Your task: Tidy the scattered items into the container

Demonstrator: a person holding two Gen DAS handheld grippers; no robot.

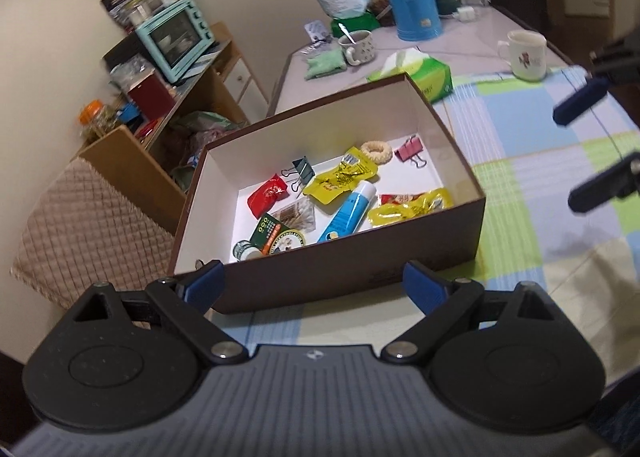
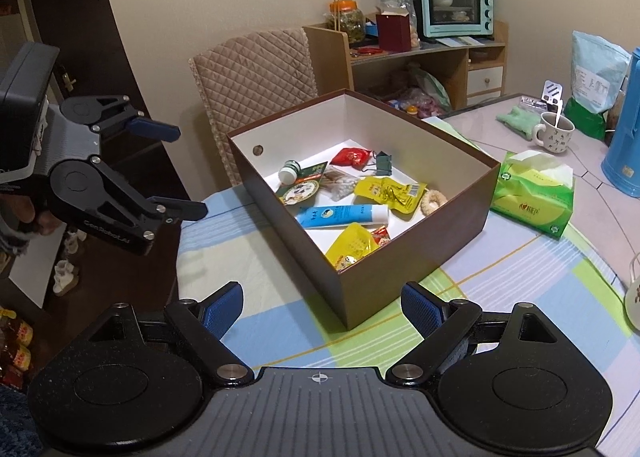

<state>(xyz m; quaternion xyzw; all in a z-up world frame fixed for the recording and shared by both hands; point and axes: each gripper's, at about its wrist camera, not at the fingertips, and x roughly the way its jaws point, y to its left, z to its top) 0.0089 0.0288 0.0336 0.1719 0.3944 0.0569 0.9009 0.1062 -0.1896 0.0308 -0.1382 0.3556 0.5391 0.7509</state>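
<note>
Beige walls are enclosing a cluttered room, and a checked cloth (image 2: 256,249) in blue, green and cream is covering the near part of the counter (image 2: 600,213).

In the right wrist view, the left hand-held gripper (image 2: 188,171) is hanging at the left edge of the frame with its fingers spread wide and nothing between them, well clear of the box. Right of it, a quilted chair back (image 2: 256,69) is standing behind the counter. At the centre, a brown box (image 2: 404,281) with white inner walls is sitting on the cloth and holding the gathered items: a small white-capped bottle (image 2: 289,173), a green printed packet (image 2: 300,189), a red sachet (image 2: 352,156), a dark binder clip (image 2: 383,163), a yellow snack pouch (image 2: 386,193), a blue and white tube (image 2: 344,215), another yellow pouch (image 2: 352,245) and a pale ring biscuit (image 2: 435,201). The left wrist view is also showing a pink binder clip (image 1: 410,149) in the far corner of the box. No loose items are showing on the cloth around it.

Further right, a green tissue pack (image 2: 532,205) is lying just beside the box, with a patterned mug (image 2: 554,133) holding a spoon behind it and a blue flask (image 2: 626,137) at the right edge. A mint toaster oven (image 2: 456,5) is sitting on a wooden shelf unit (image 2: 452,57) in the upper right.

Along the bottom of the frame, the right hand-held gripper (image 2: 322,307) is spreading its blue-padded fingers wide, gripping nothing, short of the box's near corner.
</note>
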